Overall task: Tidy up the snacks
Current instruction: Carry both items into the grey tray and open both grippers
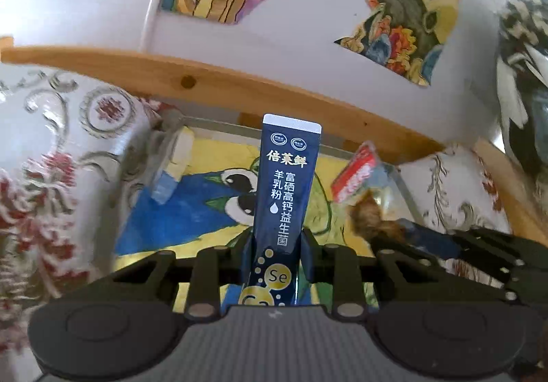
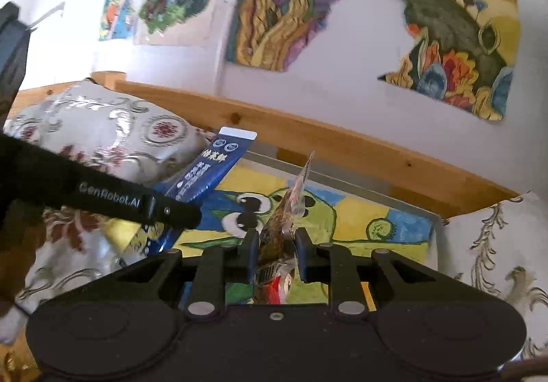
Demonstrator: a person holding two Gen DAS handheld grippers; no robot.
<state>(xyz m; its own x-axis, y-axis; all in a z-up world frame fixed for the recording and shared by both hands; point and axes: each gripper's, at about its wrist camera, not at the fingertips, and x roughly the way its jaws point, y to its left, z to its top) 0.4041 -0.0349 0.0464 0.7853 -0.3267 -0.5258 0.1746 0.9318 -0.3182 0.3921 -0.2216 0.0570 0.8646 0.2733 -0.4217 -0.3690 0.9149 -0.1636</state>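
Note:
My left gripper [image 1: 278,238] is shut on a tall dark-blue sachet [image 1: 286,183] with gold Chinese lettering, held upright above a painted frog picture. In the right wrist view the same blue sachet [image 2: 212,169] leans up to the right beside the left gripper's black body [image 2: 113,199]. My right gripper [image 2: 275,241] is shut on a clear snack packet [image 2: 289,207] with brown contents and a red end. That red-and-clear snack packet [image 1: 358,178] also shows at the right of the left wrist view, next to the right gripper's black frame [image 1: 479,252].
A framed frog painting [image 2: 359,214] lies flat below both grippers. Patterned cushions [image 1: 68,149] [image 2: 496,245] flank it. A wooden rail [image 2: 308,139] runs behind, under a white wall with colourful paintings [image 2: 284,5]. A small blue-and-cream packet [image 1: 171,169] rests by the left cushion.

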